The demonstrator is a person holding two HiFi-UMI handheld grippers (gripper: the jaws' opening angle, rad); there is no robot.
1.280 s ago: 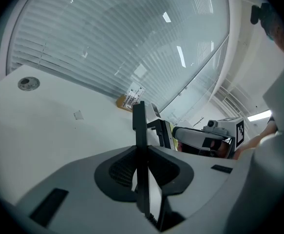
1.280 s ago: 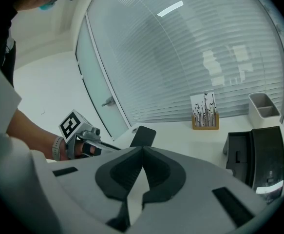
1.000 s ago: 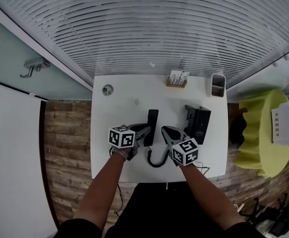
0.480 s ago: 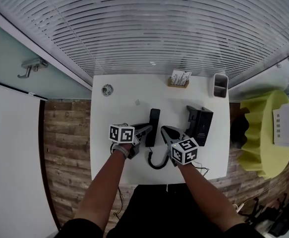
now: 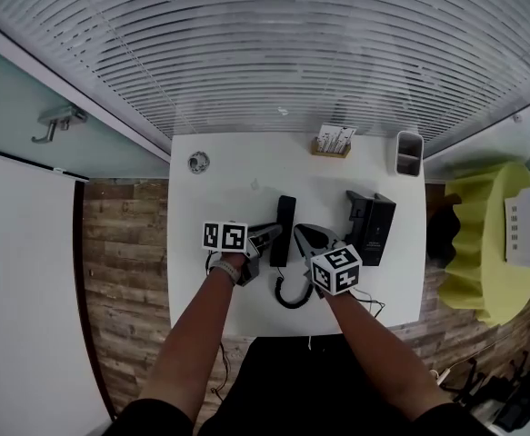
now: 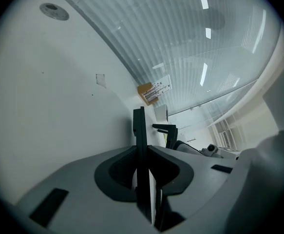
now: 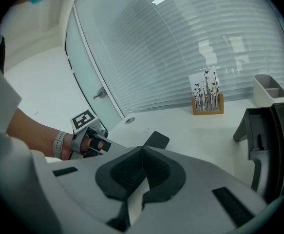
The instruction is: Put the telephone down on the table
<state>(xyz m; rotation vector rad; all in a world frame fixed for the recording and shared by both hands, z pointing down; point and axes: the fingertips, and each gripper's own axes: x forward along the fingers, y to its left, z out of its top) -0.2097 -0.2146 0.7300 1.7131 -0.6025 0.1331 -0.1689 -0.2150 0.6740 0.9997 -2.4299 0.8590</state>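
Observation:
The black telephone handset [image 5: 284, 229] lies lengthwise over the middle of the white table [image 5: 219, 189]; I cannot tell whether it rests on the surface. My left gripper [image 5: 272, 236] is shut on its near end from the left. In the left gripper view the handset [image 6: 140, 126] stands as a thin black edge between that gripper's [image 6: 142, 149] pads. My right gripper [image 5: 303, 234] is shut just right of the handset with nothing in it; its jaws [image 7: 142, 149] meet tip to tip. The handset's far end [image 7: 156, 140] shows beyond them.
The telephone base [image 5: 371, 228] stands at the right of the table, with its coiled cord [image 5: 287, 295] looping near the front edge. At the back are a card holder [image 5: 332, 142], a grey cup [image 5: 409, 153] and a small round object [image 5: 198, 163]. A yellow-green chair [image 5: 483, 243] is at the right.
Both grippers have edged slightly away from me over the table. The left one's grip on the handset is unchanged.

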